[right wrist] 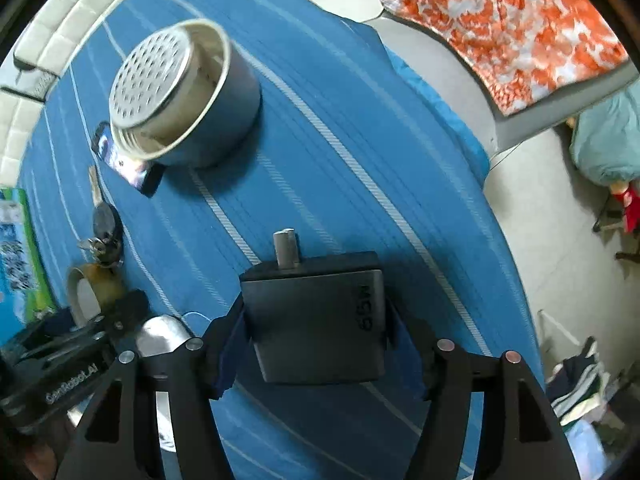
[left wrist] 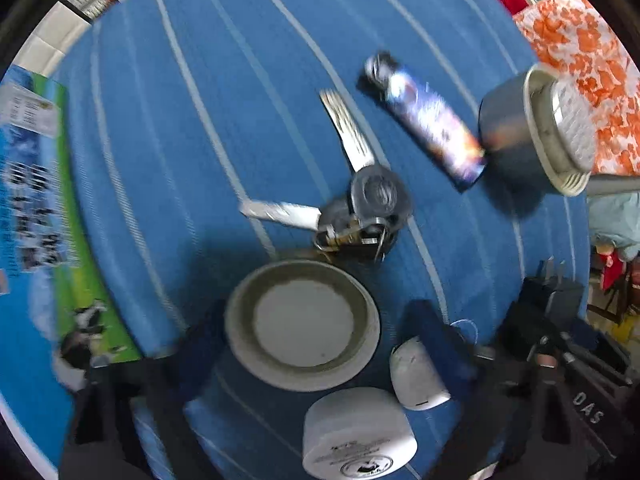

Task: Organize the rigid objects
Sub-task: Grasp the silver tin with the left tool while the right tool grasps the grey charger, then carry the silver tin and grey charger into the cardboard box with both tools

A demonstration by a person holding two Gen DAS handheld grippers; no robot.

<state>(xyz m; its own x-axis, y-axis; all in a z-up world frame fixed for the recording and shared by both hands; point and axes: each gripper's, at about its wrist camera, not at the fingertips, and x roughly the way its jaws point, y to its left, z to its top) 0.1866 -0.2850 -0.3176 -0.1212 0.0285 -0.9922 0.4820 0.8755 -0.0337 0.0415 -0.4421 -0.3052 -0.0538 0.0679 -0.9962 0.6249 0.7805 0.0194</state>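
**Two tongs down over the blue bed, one loaded and one not**

Right tongs [right wrist: 316, 344] first: they point straight down and both blue pads press the sides of the black charger [right wrist: 312, 312]. That is a firm clamp, with the prongs sticking out on the far side, away from the camera. The charger hangs over the striped bed [right wrist: 360, 160], on its near right part, and I cannot tell whether it touches the sheet.

Over to the left tongs [left wrist: 316, 336], also pointing down and spread wide. The roll [left wrist: 360, 304] of tape lies flat on the sheet between the fingers. The right pad stands just clear of the roll, so nothing is gripped. The left pad is at the roll's edge, but the blur hides whether it makes contact.

Around them: just right of the roll is a white rounded gadget [left wrist: 418, 376] with a thin cord, partly behind that right finger. Nearer the camera sits a white jar [left wrist: 360, 436]. Just beyond the roll lie the keys [left wrist: 372, 200], two blades fanned out to the left and far side. Farther right there is a dark printed tube [left wrist: 428, 120] lying flat, its end close to the pot [left wrist: 504, 128]. The pot holds a perforated insert, tilted inside. A green and blue box [left wrist: 36, 200] lines the left edge.
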